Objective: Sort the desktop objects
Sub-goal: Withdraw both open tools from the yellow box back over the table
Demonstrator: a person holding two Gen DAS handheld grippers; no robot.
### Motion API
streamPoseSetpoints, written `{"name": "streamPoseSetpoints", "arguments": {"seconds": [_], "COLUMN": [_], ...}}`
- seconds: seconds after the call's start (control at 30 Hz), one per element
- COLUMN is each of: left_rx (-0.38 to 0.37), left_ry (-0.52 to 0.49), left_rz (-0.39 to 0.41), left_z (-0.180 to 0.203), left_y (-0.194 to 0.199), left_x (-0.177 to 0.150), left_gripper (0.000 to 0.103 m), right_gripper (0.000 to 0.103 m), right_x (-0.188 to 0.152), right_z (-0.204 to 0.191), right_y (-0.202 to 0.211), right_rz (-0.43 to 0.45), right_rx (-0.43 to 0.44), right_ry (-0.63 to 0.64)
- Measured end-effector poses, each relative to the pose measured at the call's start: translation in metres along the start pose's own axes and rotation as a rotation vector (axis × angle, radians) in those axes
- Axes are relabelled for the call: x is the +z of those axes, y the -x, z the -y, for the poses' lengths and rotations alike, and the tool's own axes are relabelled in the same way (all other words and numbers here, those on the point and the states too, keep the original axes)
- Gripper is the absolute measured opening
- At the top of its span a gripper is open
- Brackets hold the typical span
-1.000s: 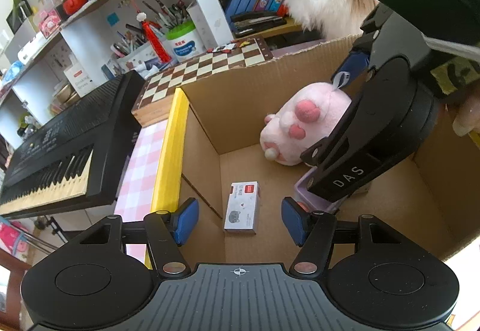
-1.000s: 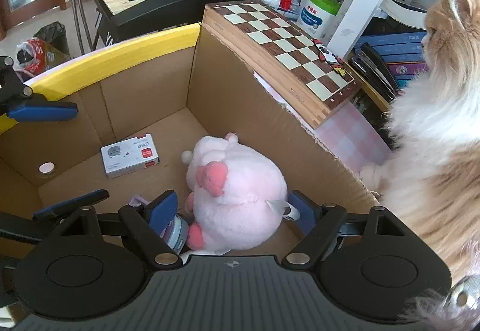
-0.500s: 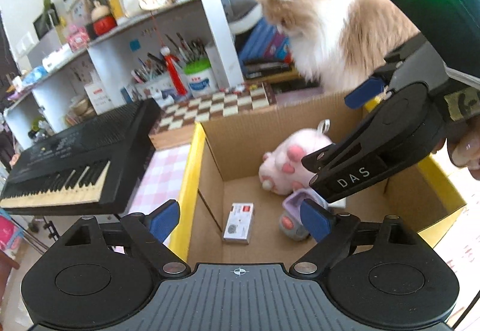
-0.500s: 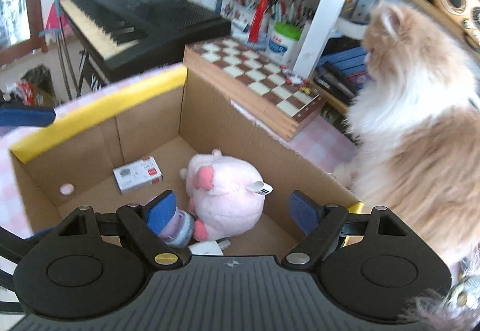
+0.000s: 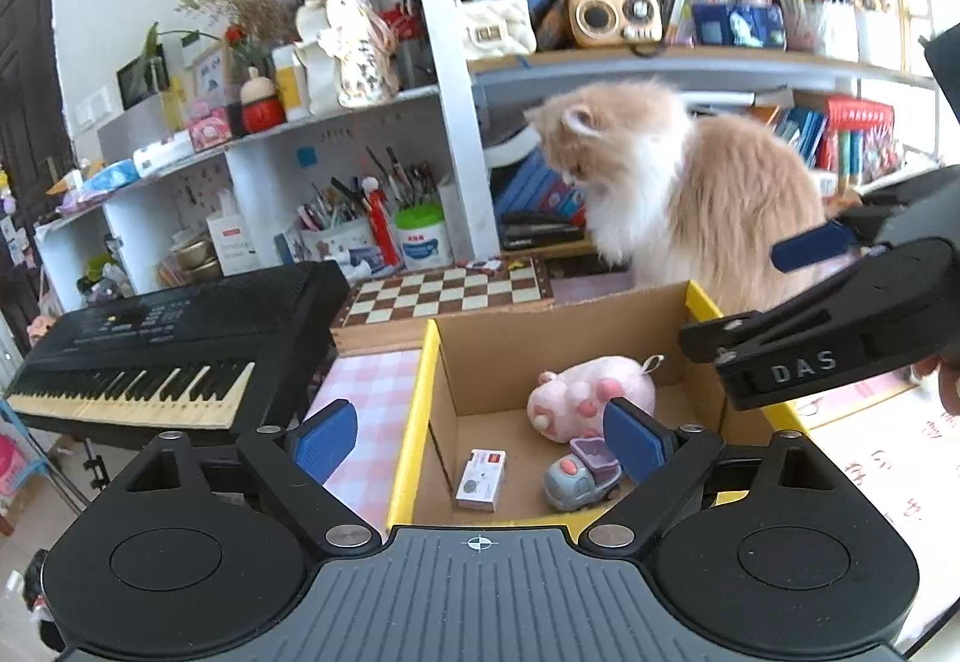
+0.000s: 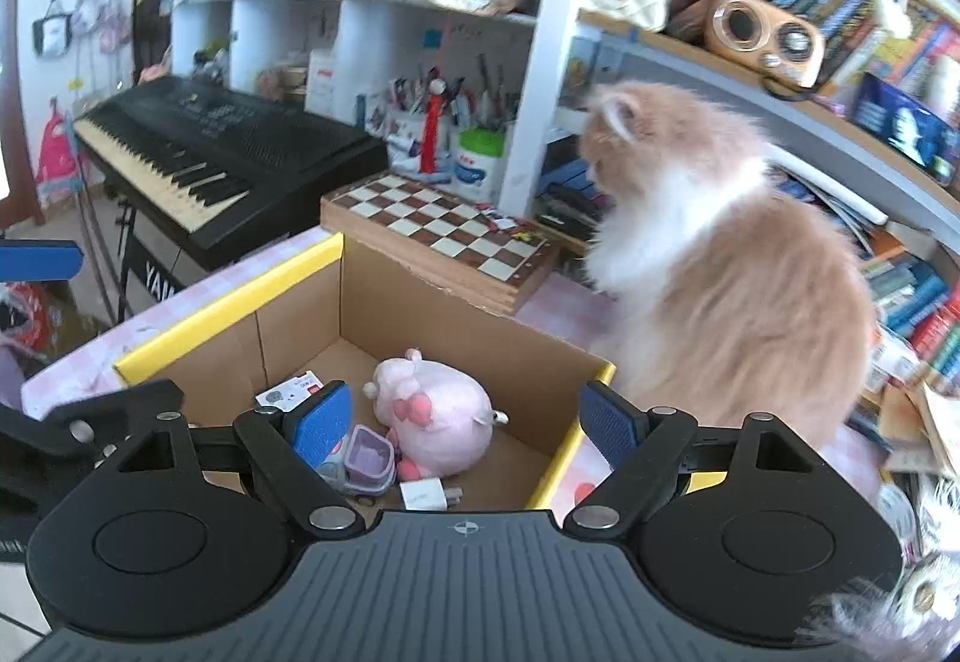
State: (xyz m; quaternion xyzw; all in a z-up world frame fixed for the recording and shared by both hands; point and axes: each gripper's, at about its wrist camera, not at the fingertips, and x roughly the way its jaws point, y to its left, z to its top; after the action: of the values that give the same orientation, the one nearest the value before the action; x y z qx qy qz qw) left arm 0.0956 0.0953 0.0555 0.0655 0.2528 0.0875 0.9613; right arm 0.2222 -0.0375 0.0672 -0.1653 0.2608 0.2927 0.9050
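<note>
Cardboard box on checked tablecloth holds pink plush, toy truck, small packet. Left gripper and right gripper hover above it, jaws wide, empty.

The cardboard box was brown with yellow-edged flaps, holding a pink plush pig, a grey and lilac toy truck and a white carton with a red label. The cloth beneath bore a pink-and-white check; the chessboard showed brown and cream squares. The cat was ginger and white, the keyboard black, the gripper pads blue
</note>
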Motion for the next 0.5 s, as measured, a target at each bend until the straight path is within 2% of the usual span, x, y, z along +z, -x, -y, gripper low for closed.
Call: {"name": "streamPoseSetpoints", "arguments": {"seconds": [0.2,0.5], "left_rx": [-0.025,-0.046], "left_ry": [0.022,0.075], "left_rz": [0.027,0.013], "left_z": [-0.008,-0.018], "left_y": [0.040,0.079], "left_x": [-0.013,-0.040], "left_gripper": [0.094,0.095], "right_gripper": [0.082,0.082], "right_x": [-0.016,-0.054], "right_z": [-0.011,-0.040], "right_y": [0.042,0.090], "right_rz": [0.025,0.025], "right_rx": [-0.030,-0.062], "right_ry": [-0.053,-0.129]}}
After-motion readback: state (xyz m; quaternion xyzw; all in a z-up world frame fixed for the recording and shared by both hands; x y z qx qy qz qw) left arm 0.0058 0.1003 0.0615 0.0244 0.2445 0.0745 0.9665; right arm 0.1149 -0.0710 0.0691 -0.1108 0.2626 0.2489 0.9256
